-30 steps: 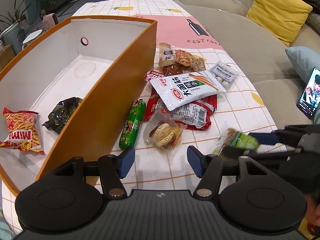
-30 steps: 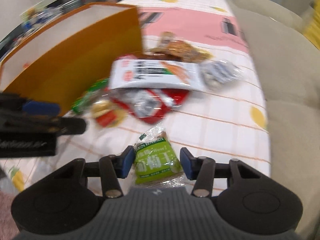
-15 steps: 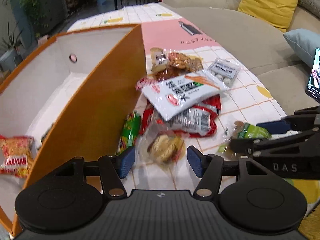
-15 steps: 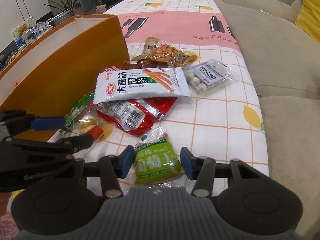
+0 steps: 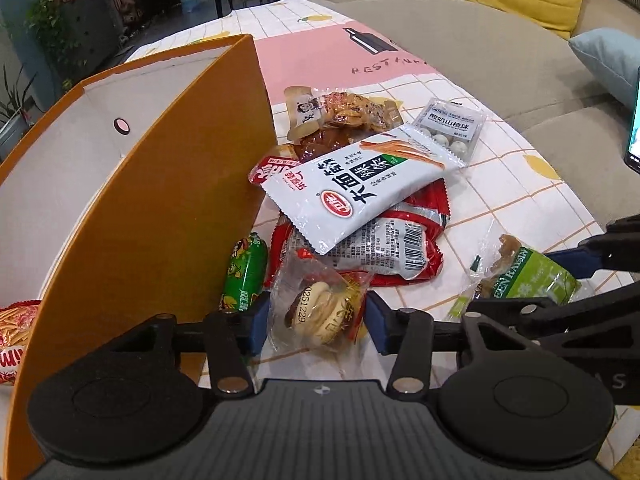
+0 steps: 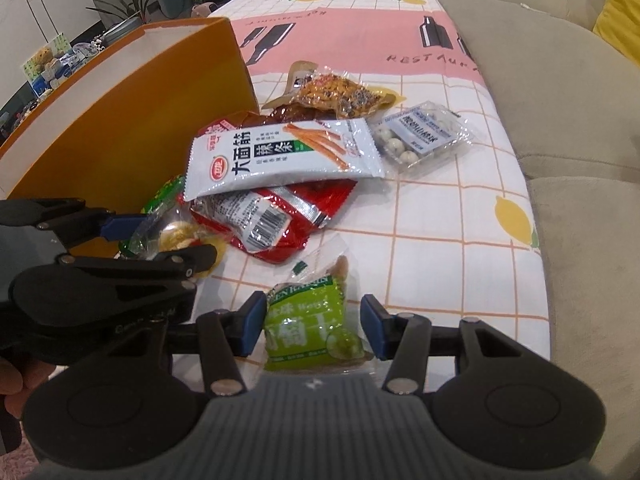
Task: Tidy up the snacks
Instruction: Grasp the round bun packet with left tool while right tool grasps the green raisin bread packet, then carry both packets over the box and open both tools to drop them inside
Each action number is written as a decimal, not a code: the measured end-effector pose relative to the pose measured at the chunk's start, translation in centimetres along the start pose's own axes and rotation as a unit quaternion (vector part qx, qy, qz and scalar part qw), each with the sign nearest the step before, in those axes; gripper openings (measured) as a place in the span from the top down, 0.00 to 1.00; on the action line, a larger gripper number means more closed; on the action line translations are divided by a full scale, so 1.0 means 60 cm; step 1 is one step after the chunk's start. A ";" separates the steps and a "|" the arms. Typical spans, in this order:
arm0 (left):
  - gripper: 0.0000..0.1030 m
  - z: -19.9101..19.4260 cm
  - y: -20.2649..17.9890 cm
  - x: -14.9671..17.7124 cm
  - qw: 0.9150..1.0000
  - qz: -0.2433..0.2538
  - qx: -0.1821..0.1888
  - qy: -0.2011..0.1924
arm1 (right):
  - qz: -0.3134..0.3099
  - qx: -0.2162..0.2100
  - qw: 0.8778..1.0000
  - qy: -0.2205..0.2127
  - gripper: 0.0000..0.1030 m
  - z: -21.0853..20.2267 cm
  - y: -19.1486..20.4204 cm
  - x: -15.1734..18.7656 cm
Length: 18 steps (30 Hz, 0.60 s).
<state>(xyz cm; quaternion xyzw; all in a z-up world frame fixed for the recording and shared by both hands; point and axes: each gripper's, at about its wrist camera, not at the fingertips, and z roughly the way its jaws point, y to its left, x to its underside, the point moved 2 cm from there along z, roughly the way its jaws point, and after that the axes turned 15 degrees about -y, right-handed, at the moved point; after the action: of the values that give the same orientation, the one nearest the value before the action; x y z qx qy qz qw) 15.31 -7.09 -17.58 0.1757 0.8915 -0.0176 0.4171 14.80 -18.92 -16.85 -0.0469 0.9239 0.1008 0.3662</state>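
Observation:
A clear-wrapped cookie pack (image 5: 320,312) lies on the checked tablecloth (image 5: 500,208), right beside the orange box (image 5: 160,220). My left gripper (image 5: 318,328) straddles it and its jaws are closing. The blue pads stand at the wrapper's edges without squeezing it. To the right, my right gripper (image 6: 312,330) is shut on a green raisin pack (image 6: 308,332), also visible as the green pack (image 5: 528,276) in the left wrist view. A green sausage (image 5: 244,276) leans along the box wall. A white strip-snack bag (image 5: 352,184) rests on a red pack (image 5: 400,252).
Inside the box lies a red-orange chip bag (image 5: 16,332). Farther back sit a brown snack pack (image 5: 344,108) and a tray of white candy balls (image 5: 450,128). A beige sofa (image 5: 480,40) borders the table's right side. A phone (image 5: 634,128) shows at the right edge.
My left gripper came down and forward onto the cookie pack, and its jaws narrowed around it. The right gripper kept the green pack and barely moved.

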 end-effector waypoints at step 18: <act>0.53 -0.086 0.021 -0.025 0.997 -0.065 0.025 -0.019 | -0.008 0.001 1.000 -0.029 0.64 -0.045 0.015 -0.013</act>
<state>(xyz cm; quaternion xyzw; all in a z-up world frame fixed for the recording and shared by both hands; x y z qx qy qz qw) 12.78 -5.45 -12.97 0.1278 0.8924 -0.0701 0.4270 13.42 -18.65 -14.24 -0.0507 0.9125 0.0988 0.3937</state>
